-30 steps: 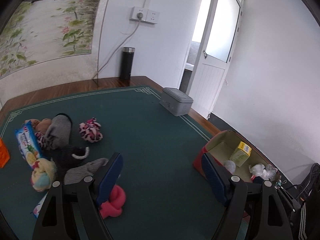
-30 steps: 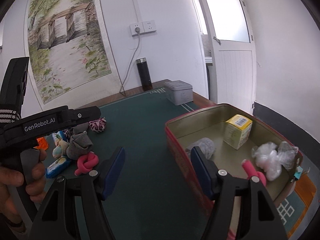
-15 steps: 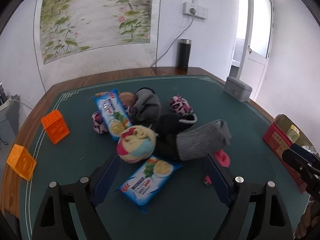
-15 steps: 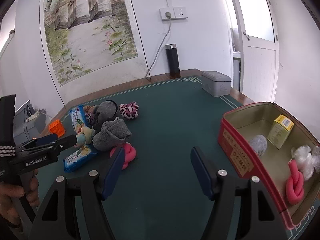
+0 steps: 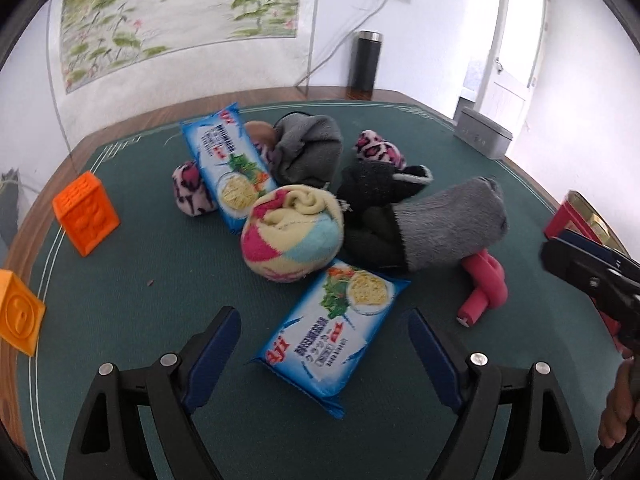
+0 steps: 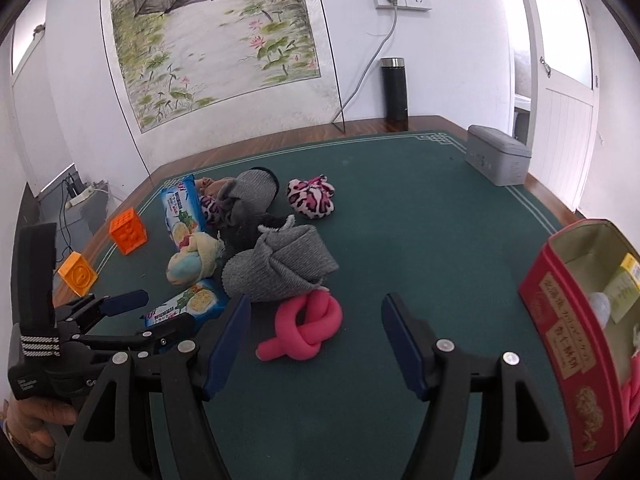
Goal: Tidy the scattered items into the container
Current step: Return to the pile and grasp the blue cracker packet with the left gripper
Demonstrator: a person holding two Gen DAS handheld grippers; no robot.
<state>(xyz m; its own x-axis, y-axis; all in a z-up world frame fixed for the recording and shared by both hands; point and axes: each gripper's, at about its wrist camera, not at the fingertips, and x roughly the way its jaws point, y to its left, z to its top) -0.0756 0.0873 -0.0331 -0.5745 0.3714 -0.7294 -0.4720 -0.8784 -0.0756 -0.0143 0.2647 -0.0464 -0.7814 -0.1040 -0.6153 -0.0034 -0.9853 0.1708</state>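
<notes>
Since the earlier frames both grippers have swung from the tin (image 6: 560,320) to the pile. Our left gripper (image 5: 324,344), wide, straddles the packet (image 5: 332,332); right gripper (image 6: 316,334), wide, frames the pink knot (image 6: 304,330) left of the tin. We judge descent and closing next.

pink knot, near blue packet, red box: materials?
Pink knot: looks like soft matte foam or rubber tube, smooth with rounded bends.
Blue packet: glossy plastic film, crimped ends.
Red box: probably printed tin, thin rim, dull gold inside.

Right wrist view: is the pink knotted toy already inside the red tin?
No, the pink knotted toy lies on the green mat, left of the red tin.
</notes>
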